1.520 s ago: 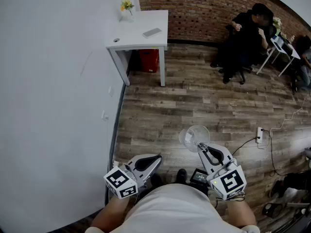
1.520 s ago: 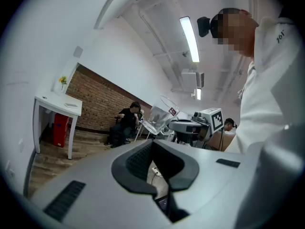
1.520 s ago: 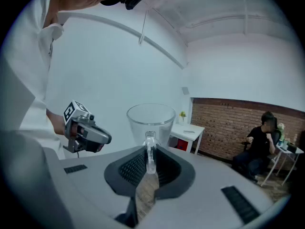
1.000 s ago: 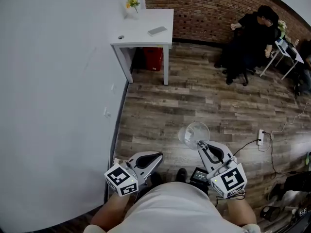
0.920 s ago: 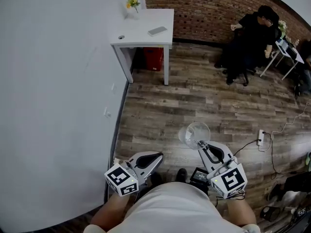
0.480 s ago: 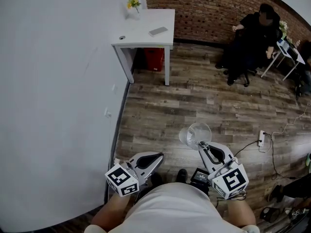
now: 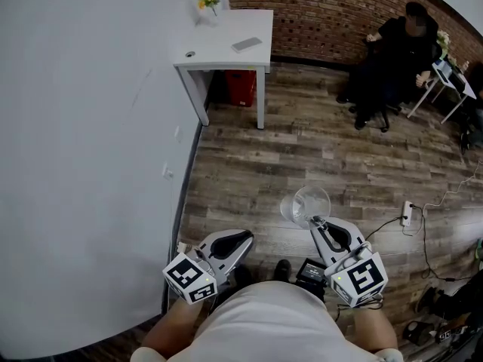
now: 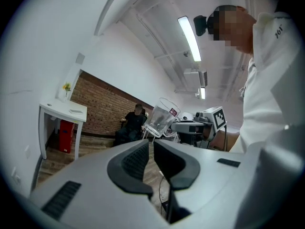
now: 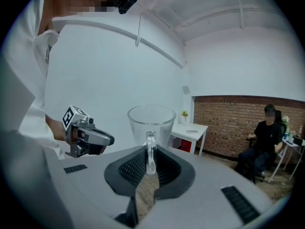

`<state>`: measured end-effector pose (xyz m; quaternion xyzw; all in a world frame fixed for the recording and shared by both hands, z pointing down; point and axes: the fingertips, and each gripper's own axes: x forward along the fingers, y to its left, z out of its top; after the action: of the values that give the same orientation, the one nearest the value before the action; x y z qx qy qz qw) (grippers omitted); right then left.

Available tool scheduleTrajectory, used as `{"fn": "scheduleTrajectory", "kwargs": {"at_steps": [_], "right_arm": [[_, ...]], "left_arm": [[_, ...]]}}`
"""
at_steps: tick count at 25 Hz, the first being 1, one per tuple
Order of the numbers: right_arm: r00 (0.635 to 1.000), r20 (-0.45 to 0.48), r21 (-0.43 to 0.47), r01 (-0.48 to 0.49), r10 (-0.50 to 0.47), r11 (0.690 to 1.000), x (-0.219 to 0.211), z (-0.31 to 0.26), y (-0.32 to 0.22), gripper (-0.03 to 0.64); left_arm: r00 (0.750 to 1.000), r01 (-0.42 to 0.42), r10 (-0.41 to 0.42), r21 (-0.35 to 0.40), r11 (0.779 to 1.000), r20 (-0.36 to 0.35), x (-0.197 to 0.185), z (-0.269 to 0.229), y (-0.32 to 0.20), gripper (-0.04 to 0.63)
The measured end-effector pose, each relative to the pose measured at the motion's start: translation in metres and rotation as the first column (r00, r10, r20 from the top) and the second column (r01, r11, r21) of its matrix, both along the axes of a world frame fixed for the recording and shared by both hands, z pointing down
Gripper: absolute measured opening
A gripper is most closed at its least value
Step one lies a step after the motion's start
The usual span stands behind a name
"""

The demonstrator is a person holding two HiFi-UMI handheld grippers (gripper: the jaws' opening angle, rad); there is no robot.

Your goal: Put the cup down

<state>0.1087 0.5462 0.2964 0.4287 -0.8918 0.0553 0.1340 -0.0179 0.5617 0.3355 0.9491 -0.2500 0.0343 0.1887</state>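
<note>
Right gripper (image 7: 315,222) was clenched on the handle of the cup (image 7: 306,204), holding it in the air over the floor (image 7: 302,149), well apart from the table (image 7: 226,55). Left gripper (image 7: 243,240) was closed on nothing. Floorboards showed through the clear glass. A red sticker near its rim was too small to read. On the table stood a vase (image 7: 205,12) of yellow flowers.
</note>
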Motion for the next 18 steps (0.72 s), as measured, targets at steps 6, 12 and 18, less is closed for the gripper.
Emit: {"fn": "scheduleTrajectory", "kwargs": {"at_steps": [6,12,18], "right_arm": [[1.0,0.0,-0.003,0.003,-0.003,1.0,0.008,0.002,-0.002,0.035],[1.0,-0.008,-0.011,0.02,-0.02,1.0,0.024,0.006,-0.006,0.035],[0.999,-0.012,-0.015,0.052,-0.052,0.999,0.043,0.011,-0.011,0.035]], "left_arm": [[1.0,0.023,-0.023,0.038,0.999,0.009,0.007,-0.003,-0.004,0.14],[0.999,0.037,-0.037,0.016,0.999,0.0,0.025,-0.001,-0.006,0.14],[0.998,0.065,-0.065,0.01,0.998,0.003,0.045,0.003,-0.006,0.14]]}}
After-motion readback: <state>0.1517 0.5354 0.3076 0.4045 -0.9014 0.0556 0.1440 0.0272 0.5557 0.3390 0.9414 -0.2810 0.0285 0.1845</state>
